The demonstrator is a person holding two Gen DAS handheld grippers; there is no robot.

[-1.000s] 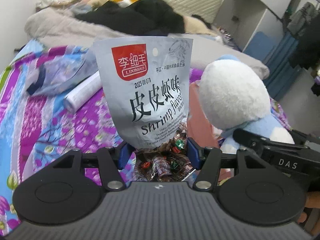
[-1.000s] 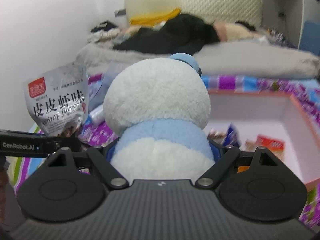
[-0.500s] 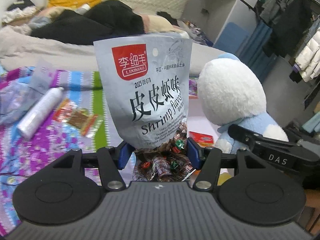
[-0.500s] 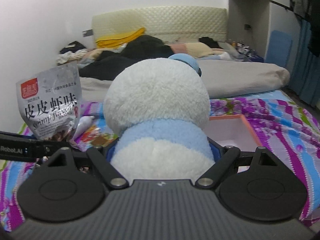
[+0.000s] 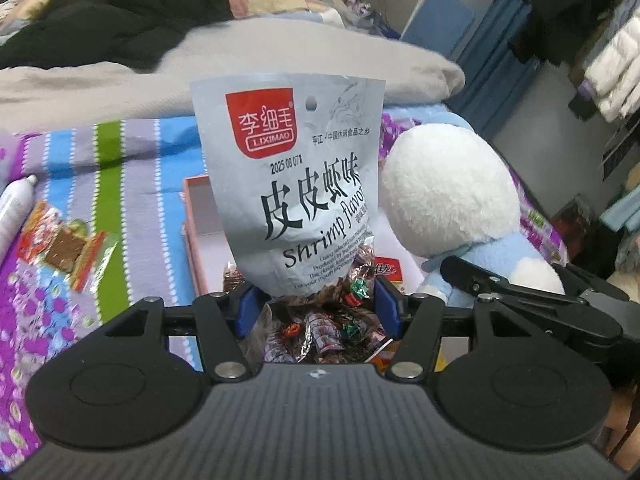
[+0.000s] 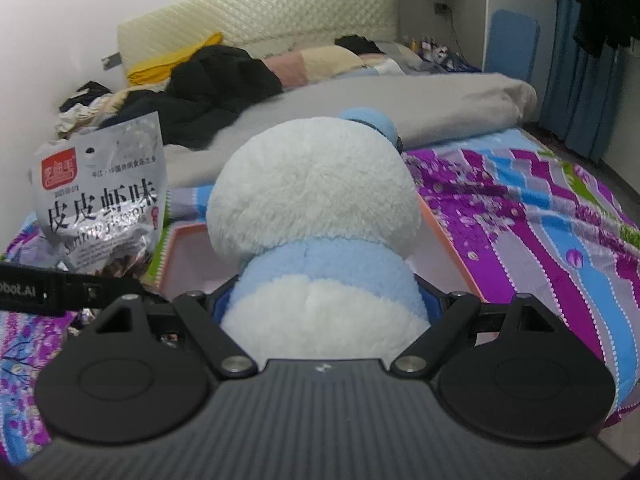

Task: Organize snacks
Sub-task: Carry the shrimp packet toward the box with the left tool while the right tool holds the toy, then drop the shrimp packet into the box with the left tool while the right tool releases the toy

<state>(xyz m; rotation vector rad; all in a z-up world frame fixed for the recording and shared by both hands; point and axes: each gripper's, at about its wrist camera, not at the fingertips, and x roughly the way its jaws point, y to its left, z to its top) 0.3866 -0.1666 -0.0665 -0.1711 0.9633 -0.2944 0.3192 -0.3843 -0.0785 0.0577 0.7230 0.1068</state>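
Both hands have swung across the bed, so the pink box now sits right under what I carry

Since a second back the bedspread slid off to 9 o'clock and the box (image 5: 191, 216) moved in behind the snack bag (image 5: 292, 184). My left gripper (image 5: 316, 304) is clamped on the bag's bottom edge, keeping it upright above the box for a drop, I reckon. My right gripper (image 6: 326, 304) squeezes the plush toy (image 6: 316, 208) around its body at 3 o'clock of the bag, likely lifted clear of the box. A loose wrapped snack (image 5: 64, 244) lies on the bedspread (image 5: 132, 200) at 9 o'clock
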